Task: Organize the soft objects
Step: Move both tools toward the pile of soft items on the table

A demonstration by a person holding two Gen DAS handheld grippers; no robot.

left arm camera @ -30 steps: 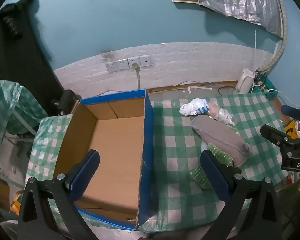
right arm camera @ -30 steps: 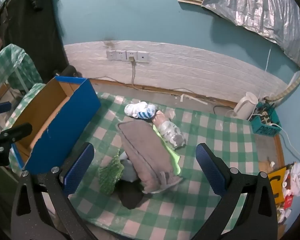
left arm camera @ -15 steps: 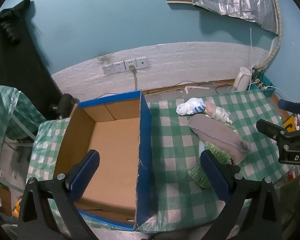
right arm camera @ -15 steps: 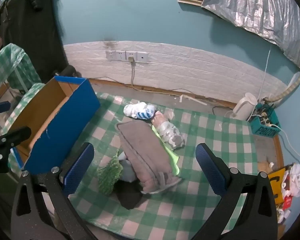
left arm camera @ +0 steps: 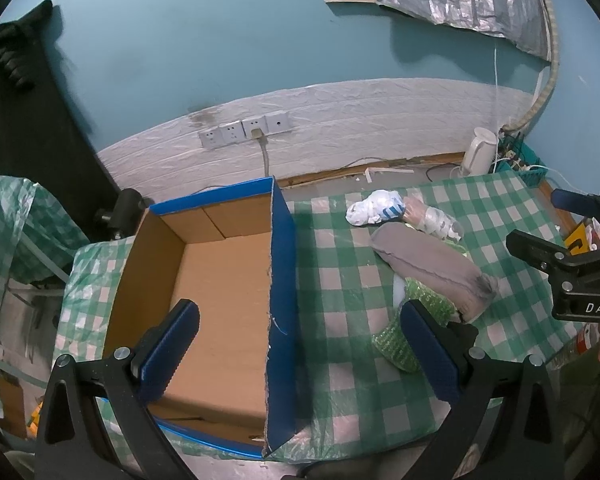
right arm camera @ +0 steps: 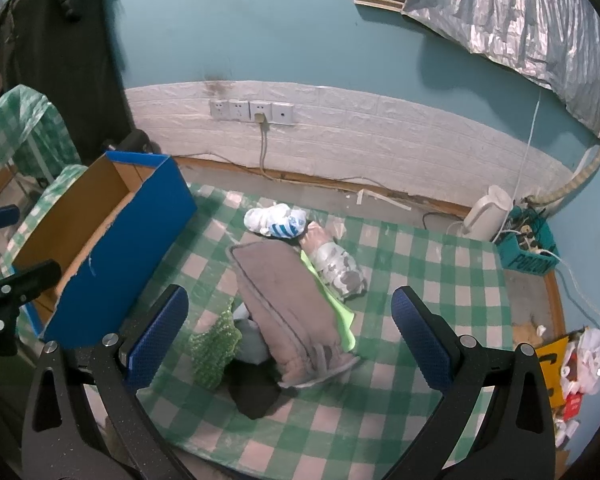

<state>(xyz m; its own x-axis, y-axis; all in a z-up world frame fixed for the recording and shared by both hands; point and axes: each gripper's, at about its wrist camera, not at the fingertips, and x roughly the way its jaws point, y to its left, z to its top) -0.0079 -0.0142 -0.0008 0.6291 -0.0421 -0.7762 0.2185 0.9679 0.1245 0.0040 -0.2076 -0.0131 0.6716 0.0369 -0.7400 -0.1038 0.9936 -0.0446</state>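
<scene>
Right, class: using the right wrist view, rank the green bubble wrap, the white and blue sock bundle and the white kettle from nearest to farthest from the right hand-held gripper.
1. Green bubble wrap: nearest to the right hand-held gripper, beside its left finger.
2. White and blue sock bundle: mid-table, beyond the grey folded cloth.
3. White kettle: farthest, off the cloth at the far right, near the wall.

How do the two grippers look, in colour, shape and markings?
Both are alike. The left gripper and right gripper each have a black forked frame with silver screw heads and two long fingers faced with dark blue textured pads. White letters "DAS" show on the right gripper's body in the left view. No cables or sleeves show.
</scene>
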